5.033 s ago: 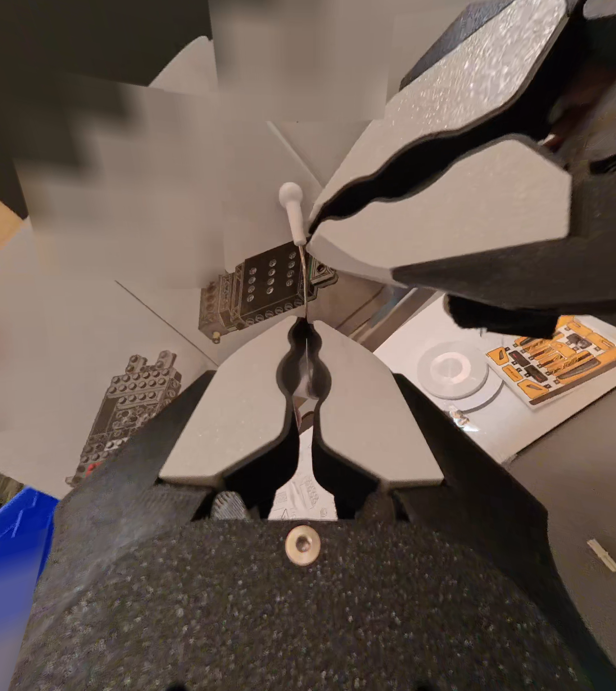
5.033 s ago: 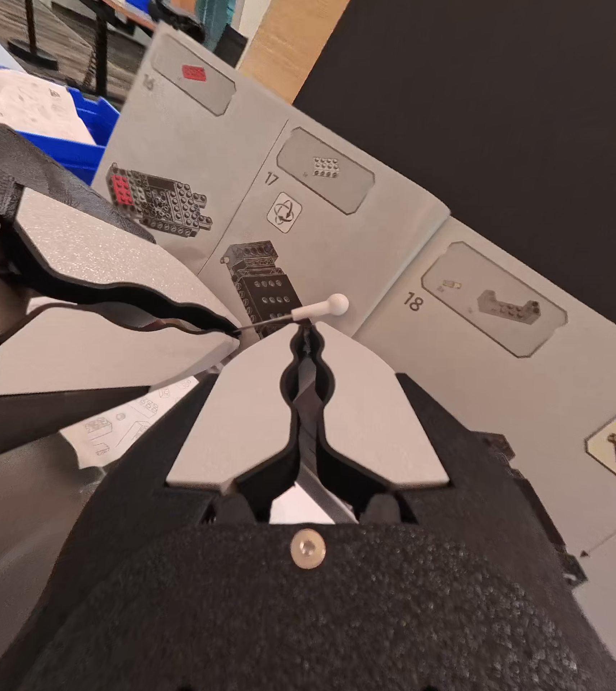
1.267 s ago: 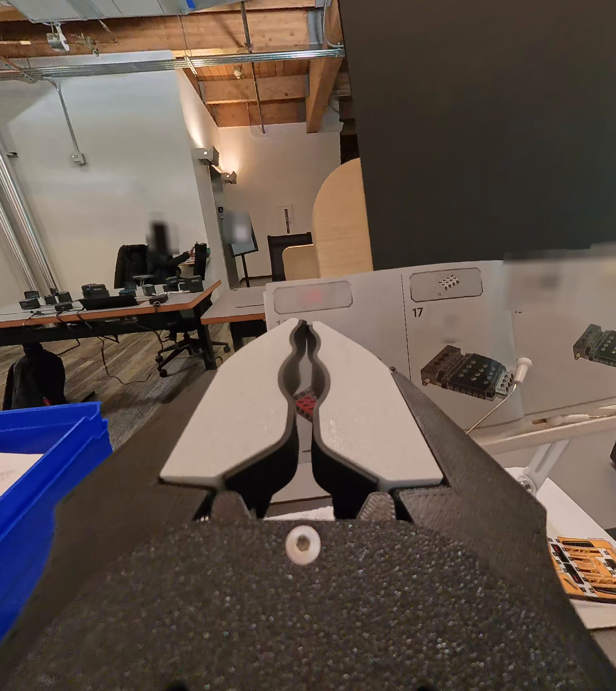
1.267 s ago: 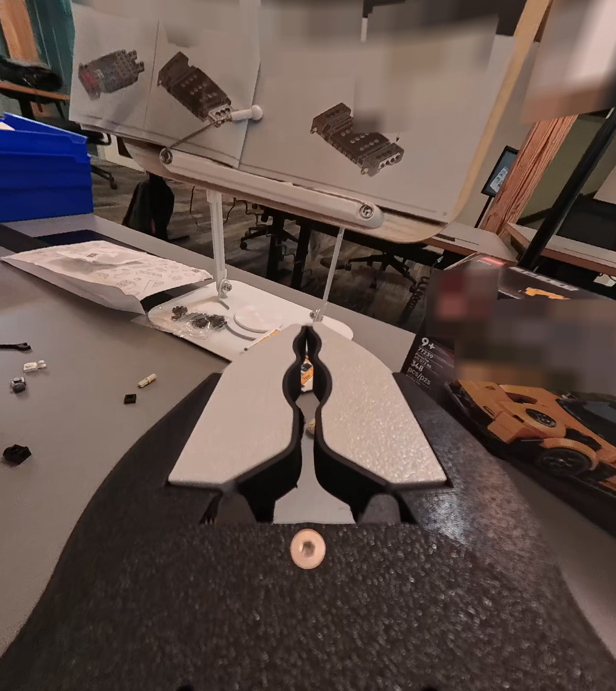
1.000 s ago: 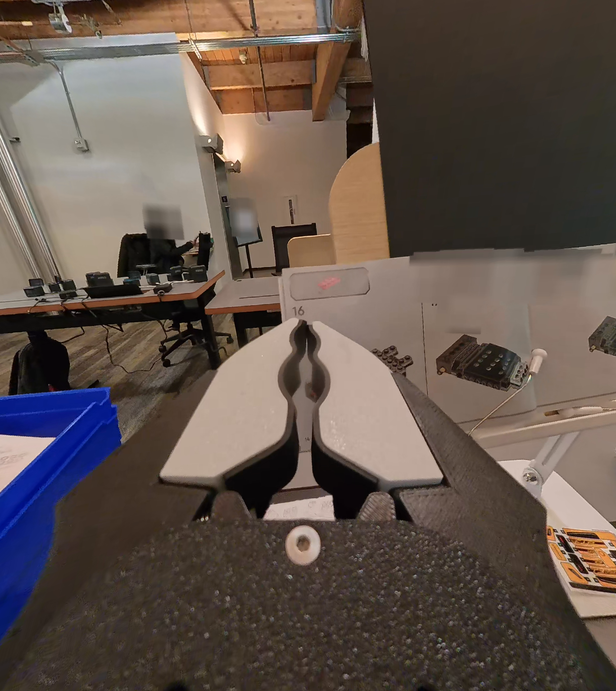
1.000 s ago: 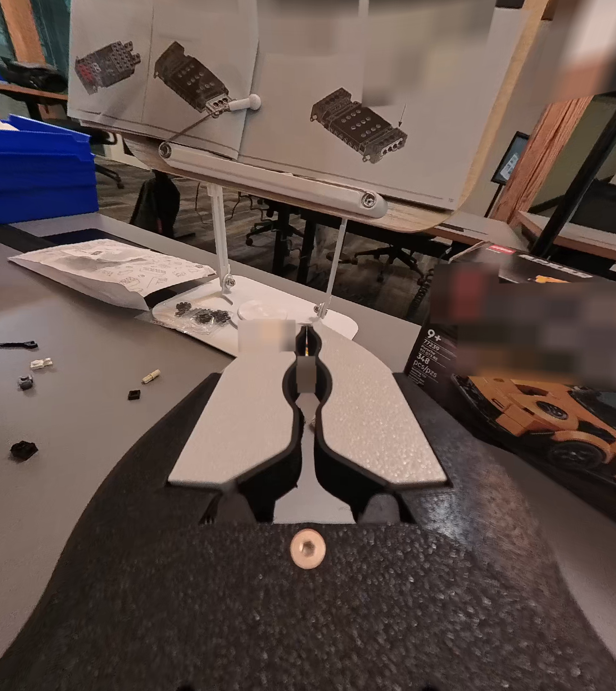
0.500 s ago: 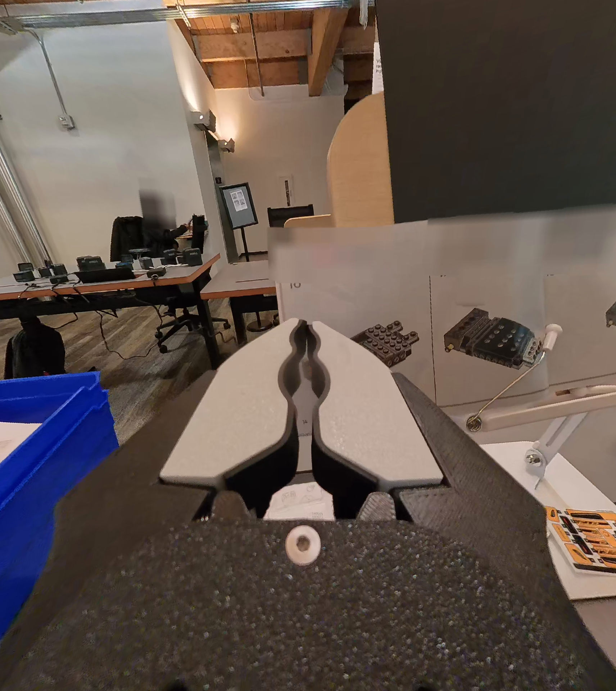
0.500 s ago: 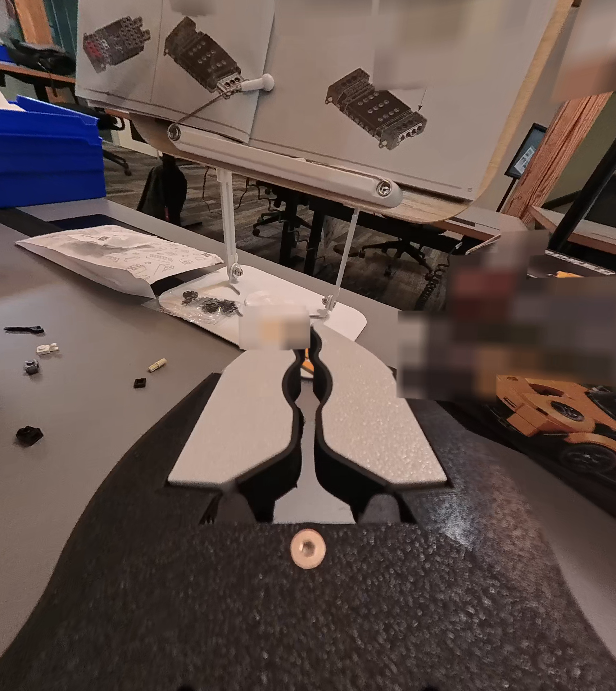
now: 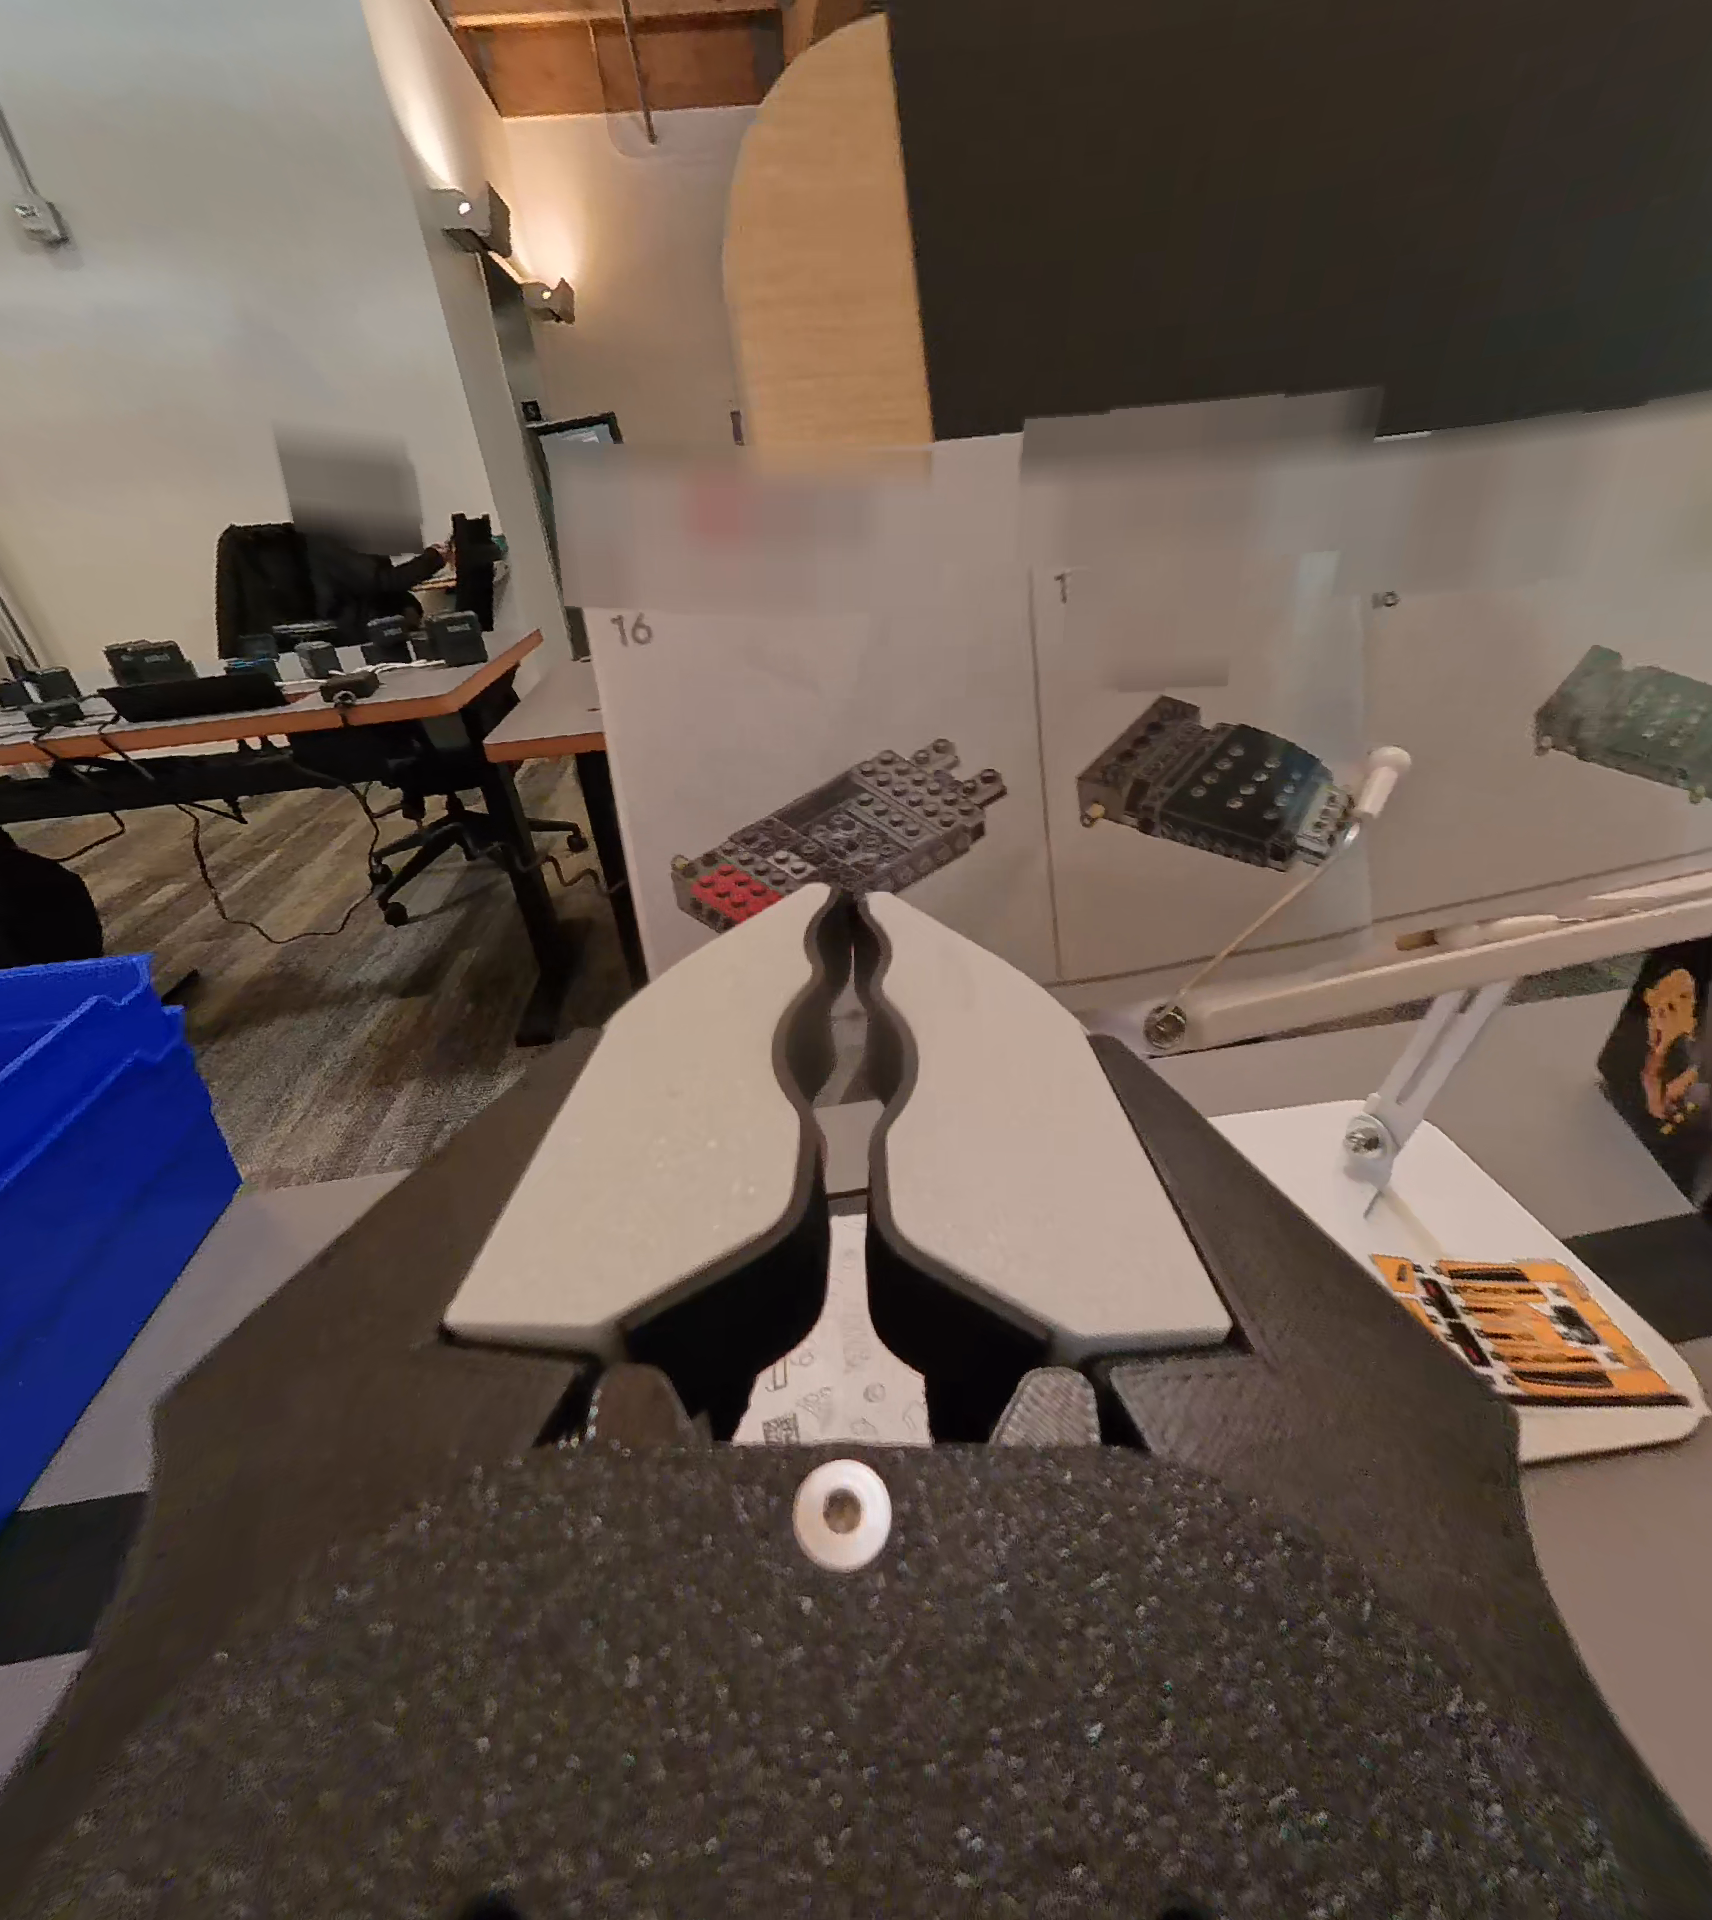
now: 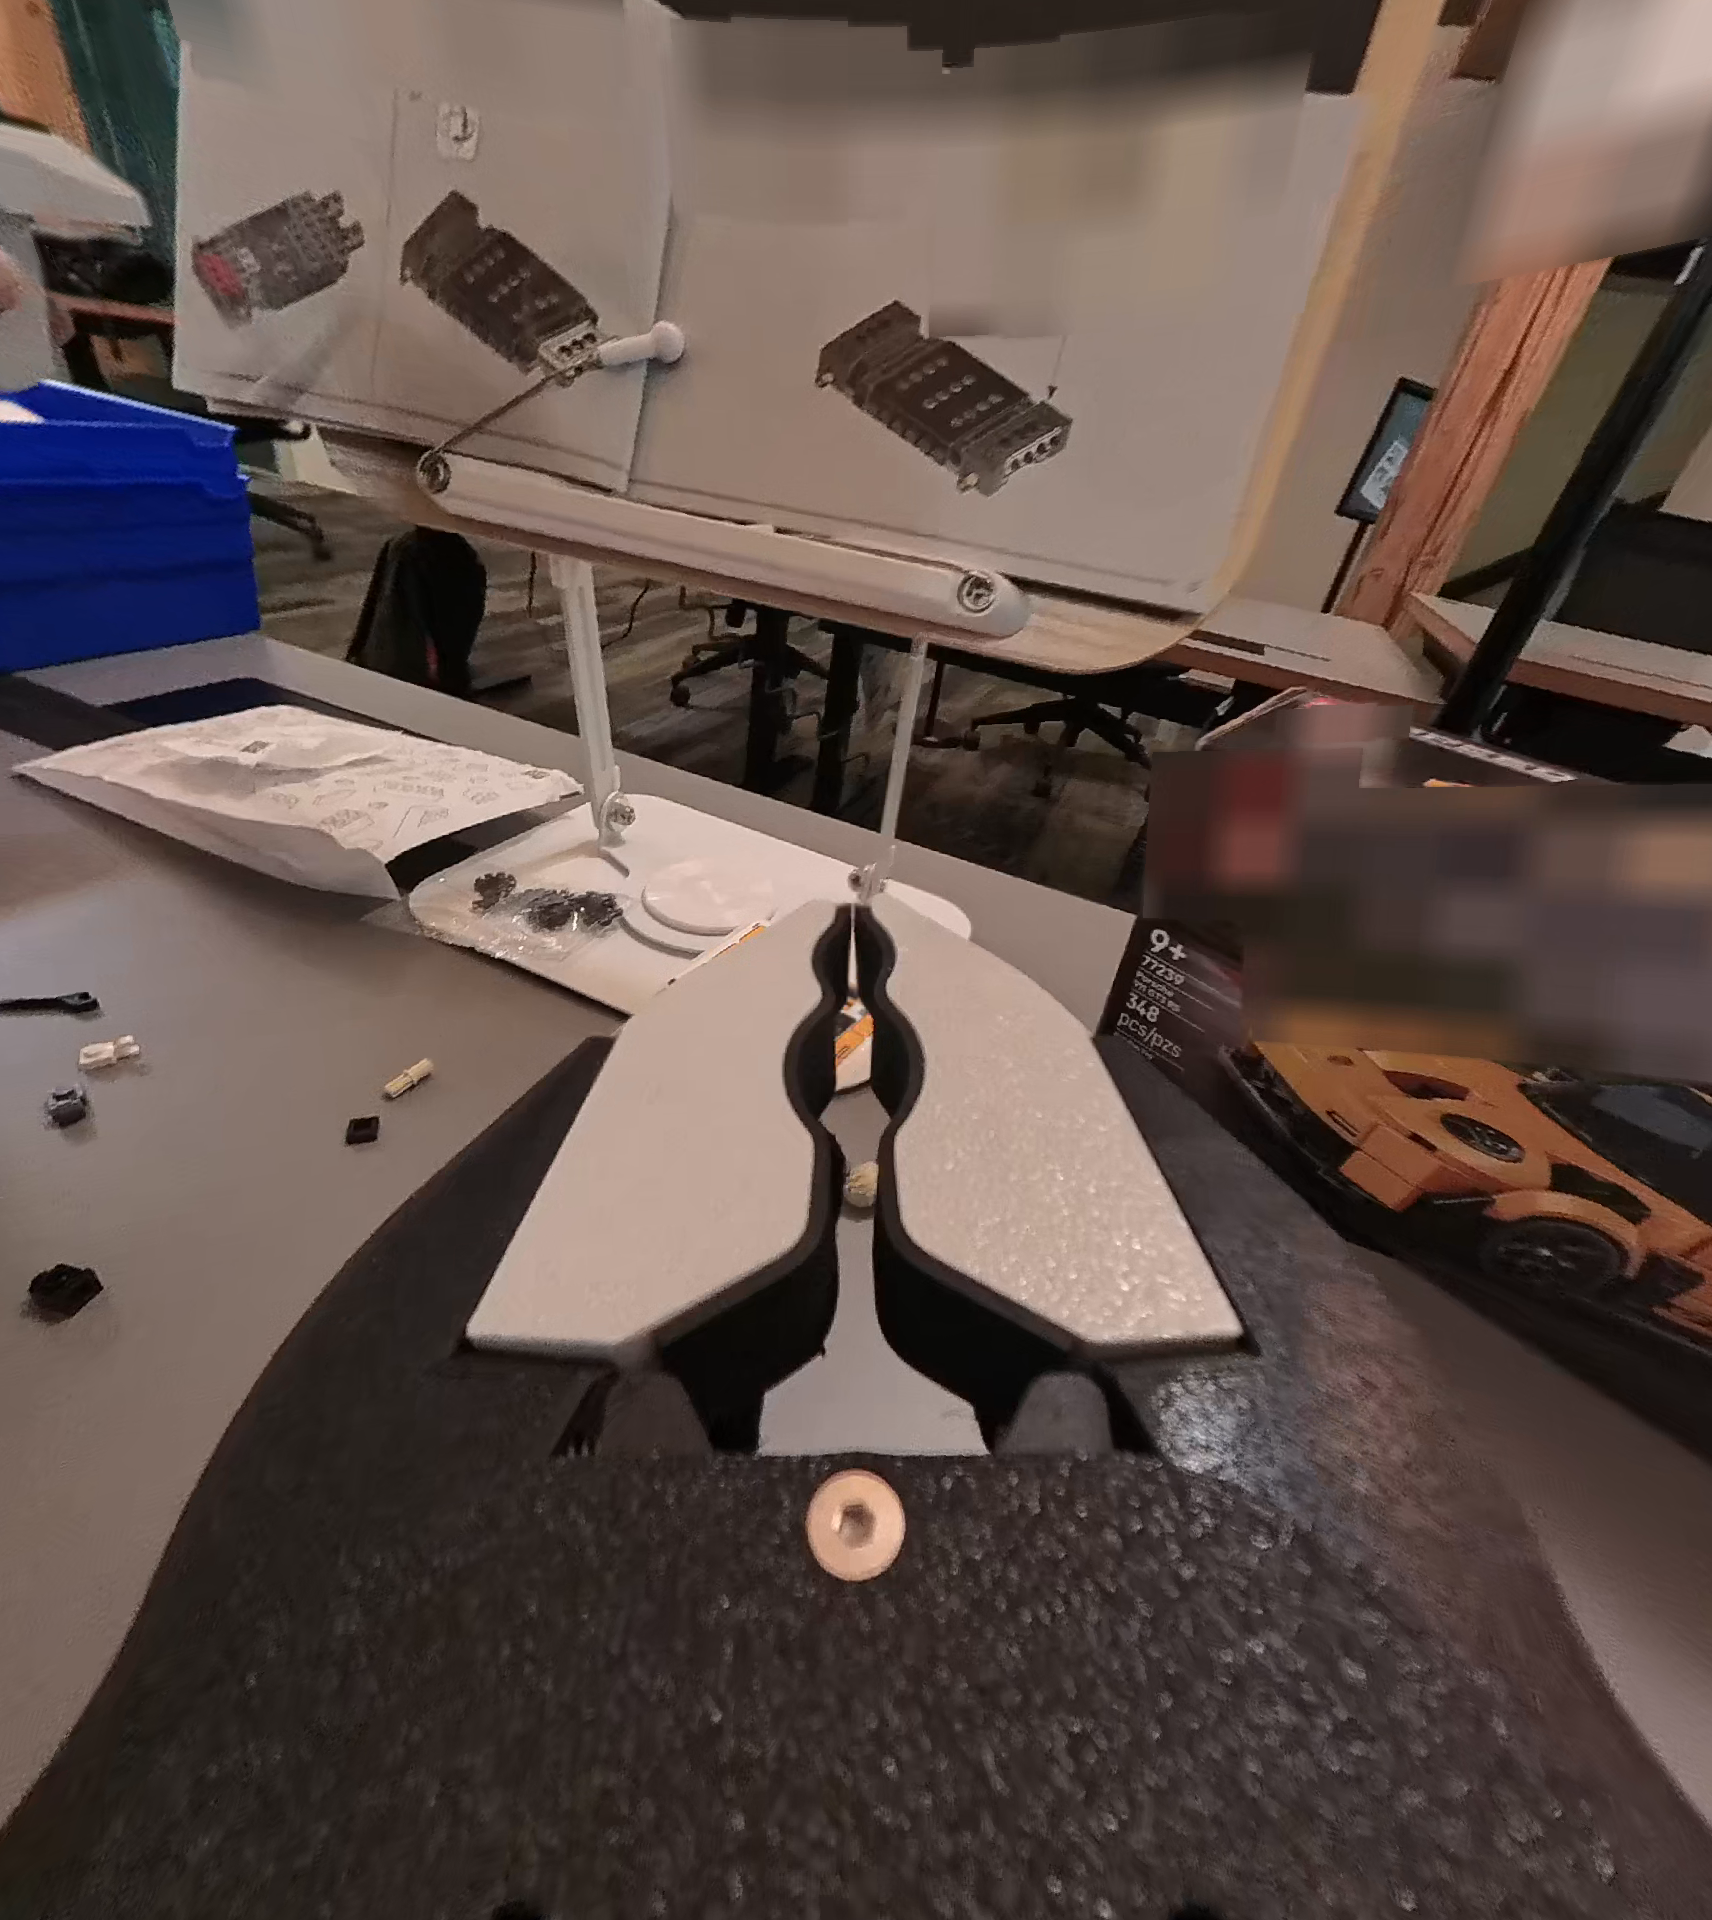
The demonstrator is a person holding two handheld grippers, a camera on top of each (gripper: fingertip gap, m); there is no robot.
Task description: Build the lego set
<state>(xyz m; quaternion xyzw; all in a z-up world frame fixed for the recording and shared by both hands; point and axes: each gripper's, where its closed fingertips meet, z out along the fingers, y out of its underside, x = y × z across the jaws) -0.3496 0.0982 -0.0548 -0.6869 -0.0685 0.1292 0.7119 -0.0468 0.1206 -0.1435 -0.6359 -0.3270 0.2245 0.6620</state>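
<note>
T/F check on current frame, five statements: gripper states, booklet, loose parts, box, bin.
1. Both grippers are shut and hold nothing. True: the left gripper and the right gripper have their tips together with nothing between them.
2. The instruction booklet lies flat on the table. False: it stands propped on a white stand.
3. Small loose pieces lie on the grey table to the left of the right gripper. True.
4. The set's box shows a blue car. False: the car is orange.
5. The blue bin sits to the right of the stand. False: it is on the left side in both views.
</note>
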